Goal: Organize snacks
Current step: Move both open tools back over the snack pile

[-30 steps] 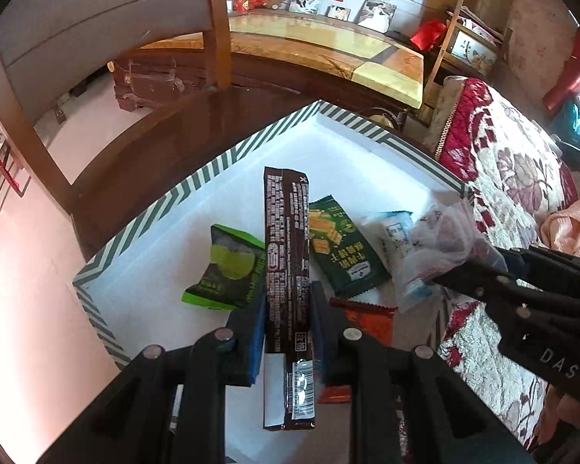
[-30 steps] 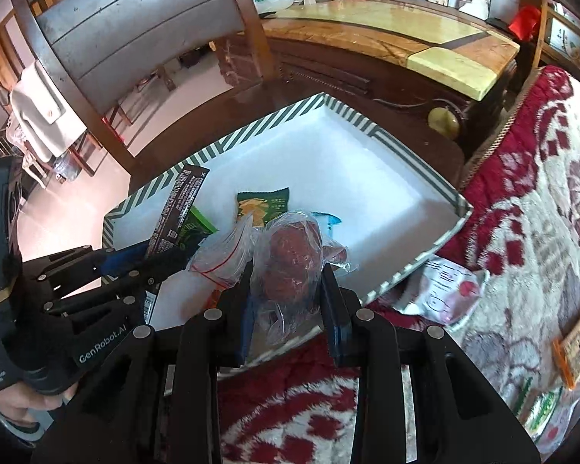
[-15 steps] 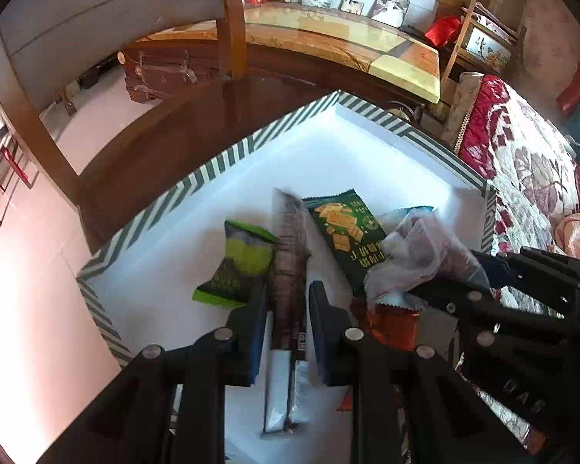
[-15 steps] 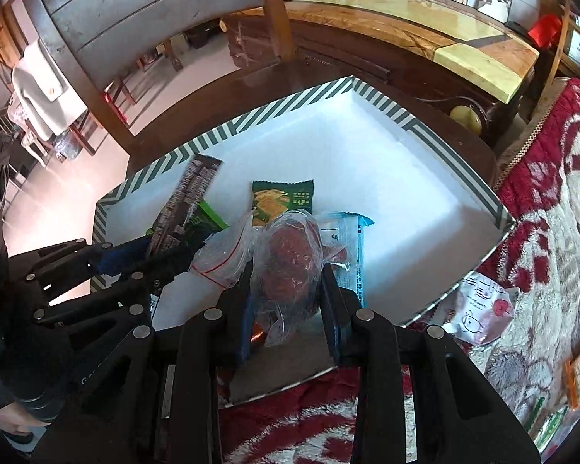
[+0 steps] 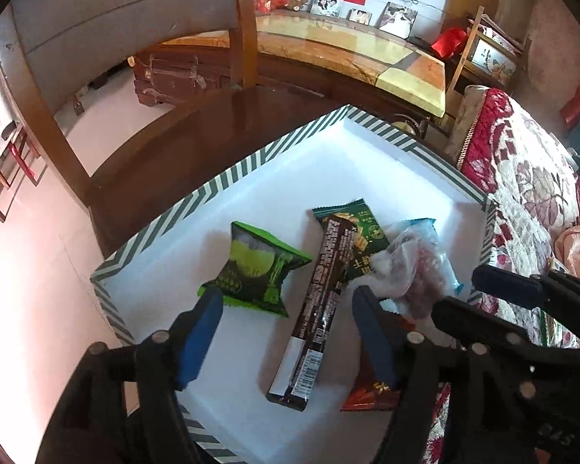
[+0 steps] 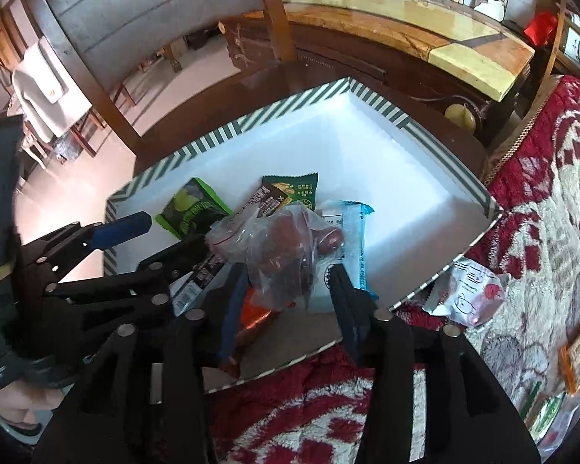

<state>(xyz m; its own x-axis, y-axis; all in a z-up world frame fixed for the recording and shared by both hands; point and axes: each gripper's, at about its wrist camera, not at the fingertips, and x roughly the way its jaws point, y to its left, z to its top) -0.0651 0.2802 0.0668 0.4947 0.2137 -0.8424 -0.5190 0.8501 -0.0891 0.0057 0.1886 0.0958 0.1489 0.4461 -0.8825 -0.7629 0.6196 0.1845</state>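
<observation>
With both sets of jaws just sprung apart, left gripper (image 5: 286, 332) off the brown bar (image 5: 321, 290), right gripper (image 6: 286, 294) off the clear bag (image 6: 286, 247), both mid-frame in the box (image 5: 228, 181). Could snag on withdrawal, plastic bunched against a pad.

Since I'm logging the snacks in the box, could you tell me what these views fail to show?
- Orange-red packet: left wrist view, mostly behind the left gripper finger.
- Blue-edged packet: right wrist view, partly under the clear bag.
- Print on the brown bar: too small.
</observation>
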